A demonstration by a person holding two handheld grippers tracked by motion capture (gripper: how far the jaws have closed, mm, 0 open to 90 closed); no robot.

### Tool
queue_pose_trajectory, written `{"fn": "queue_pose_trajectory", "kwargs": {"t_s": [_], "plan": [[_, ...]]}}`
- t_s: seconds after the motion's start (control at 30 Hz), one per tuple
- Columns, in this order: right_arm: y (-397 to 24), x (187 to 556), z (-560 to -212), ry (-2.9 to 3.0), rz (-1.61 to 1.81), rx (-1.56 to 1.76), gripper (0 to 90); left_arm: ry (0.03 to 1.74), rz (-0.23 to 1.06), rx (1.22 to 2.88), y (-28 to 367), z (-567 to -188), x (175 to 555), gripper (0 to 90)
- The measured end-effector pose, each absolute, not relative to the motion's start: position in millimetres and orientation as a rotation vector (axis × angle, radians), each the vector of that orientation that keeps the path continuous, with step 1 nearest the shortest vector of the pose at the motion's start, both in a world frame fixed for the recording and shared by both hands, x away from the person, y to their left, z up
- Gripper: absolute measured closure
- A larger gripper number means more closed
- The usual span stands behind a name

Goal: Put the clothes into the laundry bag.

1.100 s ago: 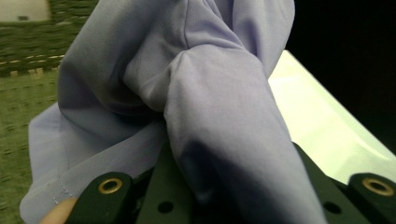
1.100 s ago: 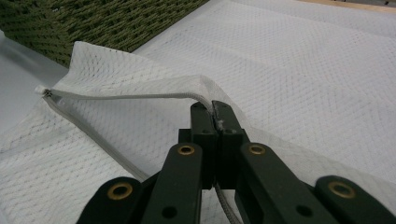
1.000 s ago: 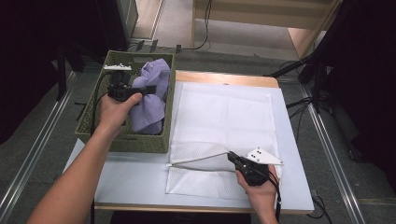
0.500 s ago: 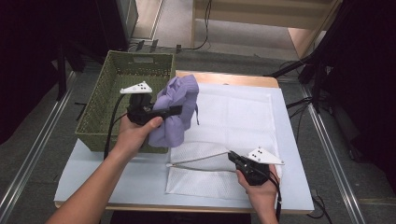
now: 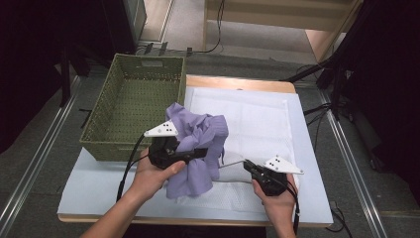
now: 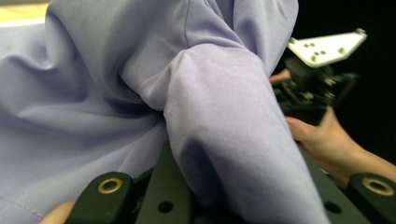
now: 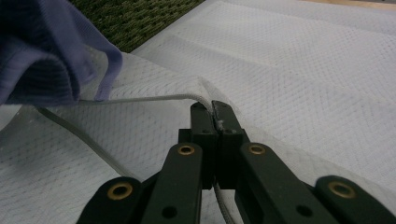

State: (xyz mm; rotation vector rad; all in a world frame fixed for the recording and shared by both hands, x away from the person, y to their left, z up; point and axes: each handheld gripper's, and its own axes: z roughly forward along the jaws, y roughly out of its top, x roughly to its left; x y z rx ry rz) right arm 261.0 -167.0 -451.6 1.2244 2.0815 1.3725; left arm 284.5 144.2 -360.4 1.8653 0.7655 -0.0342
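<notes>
Moved since earlier: left gripper point(image 5: 200, 152) has carried the crumpled lavender cloth garment point(image 5: 198, 144) out of the olive-green woven plastic basket point(image 5: 133, 104) and across to the near left part of the white mesh laundry bag point(image 5: 257, 119); right gripper point(image 5: 246, 165) has stayed where it was.
Left gripper: clenched on a fold of the garment; in the left gripper view the cloth point(image 6: 196, 107) bunches between the black jaws and drapes over them.
Garment position: held up off the surface, hanging down over the bag's near left corner, just beside the basket's near right corner and no part of it inside the basket.
Right gripper: jaws pressed together on the bag's edge, pinching the mesh and the grey cord-like rim point(image 7: 140, 99) that runs along it; in the right gripper view point(image 7: 214, 108) the edge is lifted slightly off the lower layer.
Bag: lies flat on the pale tabletop point(image 5: 94, 188), to the right of the basket, its near edge raised at the pinch.
Garment and bag mouth: garment's lower hem point(image 7: 100, 79) hangs just beside the raised rim; whether they touch cannot be told.
Hands: left hand point(image 5: 153, 173) wraps its gripper from below; right hand point(image 5: 278, 198) holds its gripper at the near table edge.
</notes>
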Motion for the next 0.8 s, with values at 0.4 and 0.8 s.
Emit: {"fn": "queue_pose_trajectory", "kwargs": {"t_s": [0.4,0.8], "plan": [[-167,261,-451,2.077,1.382,1.234,89.8,0.645,-0.219,1.904,111,-384,240,79.1],[-169,261,-447,2.062,1.411,1.24,89.7,0.708,-0.291,2.073,86,-443,250,77.1]]}}
